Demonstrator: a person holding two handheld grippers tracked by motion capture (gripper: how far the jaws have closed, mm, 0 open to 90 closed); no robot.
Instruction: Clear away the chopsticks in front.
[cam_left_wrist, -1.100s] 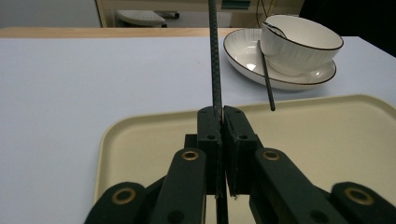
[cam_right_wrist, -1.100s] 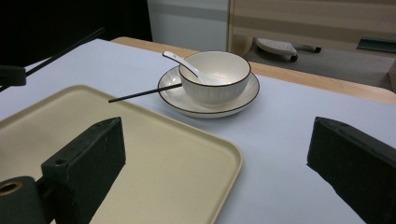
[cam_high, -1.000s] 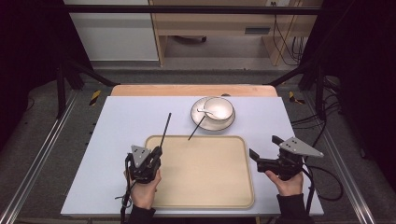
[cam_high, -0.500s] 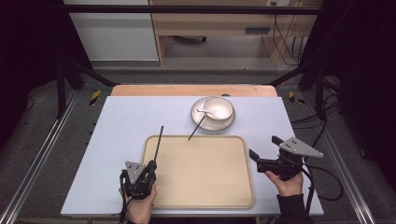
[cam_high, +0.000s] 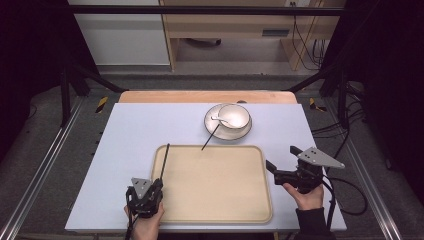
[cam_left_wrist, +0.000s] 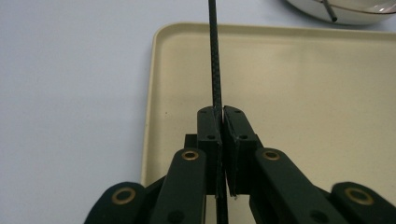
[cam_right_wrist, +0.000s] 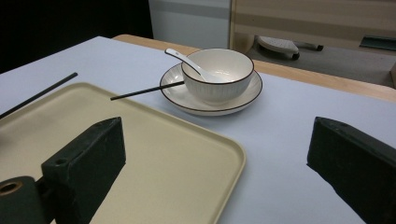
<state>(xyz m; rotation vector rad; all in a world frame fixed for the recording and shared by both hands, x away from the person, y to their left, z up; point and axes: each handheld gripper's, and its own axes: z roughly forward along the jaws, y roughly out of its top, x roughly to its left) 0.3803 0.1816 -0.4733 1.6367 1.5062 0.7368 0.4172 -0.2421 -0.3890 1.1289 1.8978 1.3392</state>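
1. Overhead, the high view shows a beige tray (cam_high: 215, 185) lying on the pale tabletop (cam_high: 135, 130), with a white bowl (cam_high: 234, 116) on a saucer (cam_high: 215, 131) just beyond the tray's far edge; a white spoon (cam_high: 219, 119) rests in the bowl, and one black chopstick (cam_high: 210, 137) leans from the saucer toward the tray. The left tongs (cam_high: 152, 187) sit at the tray's near left corner, the right tongs (cam_high: 281, 162) just beside its right edge.
2. Left gripper view: the left tongs (cam_left_wrist: 219, 122) are clamped tight on a second black chopstick (cam_left_wrist: 214, 56), which runs straight ahead above the tray's (cam_left_wrist: 303, 102) left rim.
3. Right gripper view: the right tongs (cam_right_wrist: 219, 154) gape wide with nothing between the jaws, above the tray's (cam_right_wrist: 177, 158) corner, facing the bowl (cam_right_wrist: 217, 74) and saucer (cam_right_wrist: 243, 100).
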